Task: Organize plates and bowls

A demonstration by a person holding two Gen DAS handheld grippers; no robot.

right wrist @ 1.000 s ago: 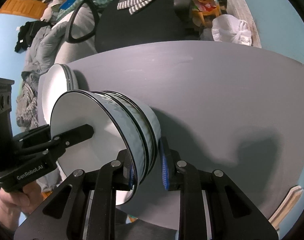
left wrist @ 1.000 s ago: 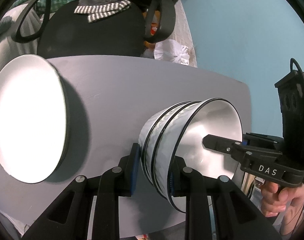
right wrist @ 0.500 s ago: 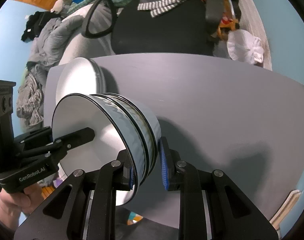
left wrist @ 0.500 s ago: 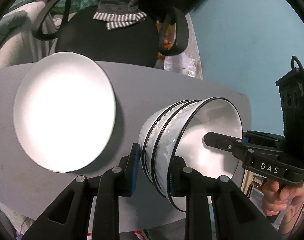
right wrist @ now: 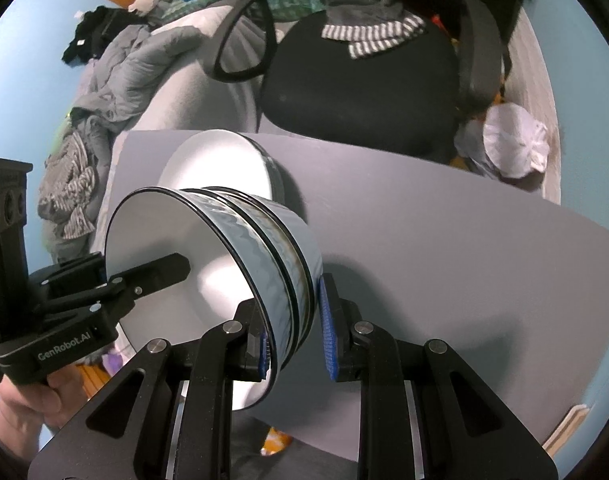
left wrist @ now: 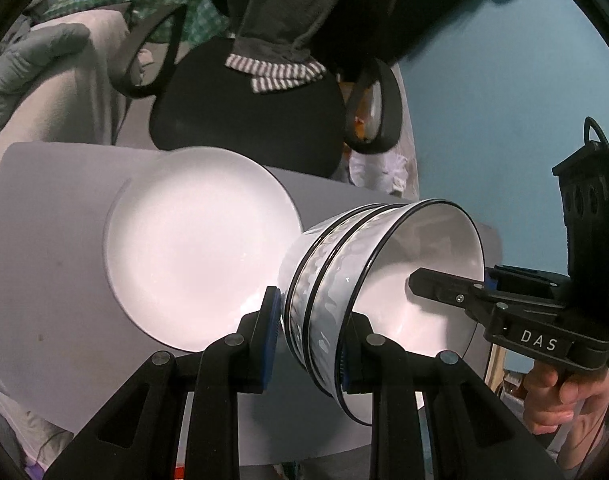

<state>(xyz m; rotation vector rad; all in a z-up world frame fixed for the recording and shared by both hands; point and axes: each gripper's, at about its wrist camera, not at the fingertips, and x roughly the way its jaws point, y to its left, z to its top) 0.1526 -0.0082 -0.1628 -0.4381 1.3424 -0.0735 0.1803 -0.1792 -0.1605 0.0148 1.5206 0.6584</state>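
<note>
A stack of nested white bowls with black rims [left wrist: 336,280] is held in the air between both grippers, tilted on its side. My left gripper [left wrist: 308,340] is shut on the stack's wall, one finger inside and one outside. My right gripper [right wrist: 294,336] grips the opposite side of the same bowl stack [right wrist: 264,248] in the same way. A stack of white plates [left wrist: 196,248] lies on the grey table [left wrist: 44,260], just beyond and left of the bowls; it also shows in the right wrist view [right wrist: 220,164].
A black office chair [right wrist: 364,76] with striped cloth on it stands beyond the table's far edge. A white bag [right wrist: 512,140] lies on the floor to the right. Bedding and clothes [right wrist: 116,72] are piled at the back left. The grey table [right wrist: 444,260] stretches right.
Both grippers have carried the bowl stack left toward the plates. The plates now sit much nearer the bowls and more central in view.
</note>
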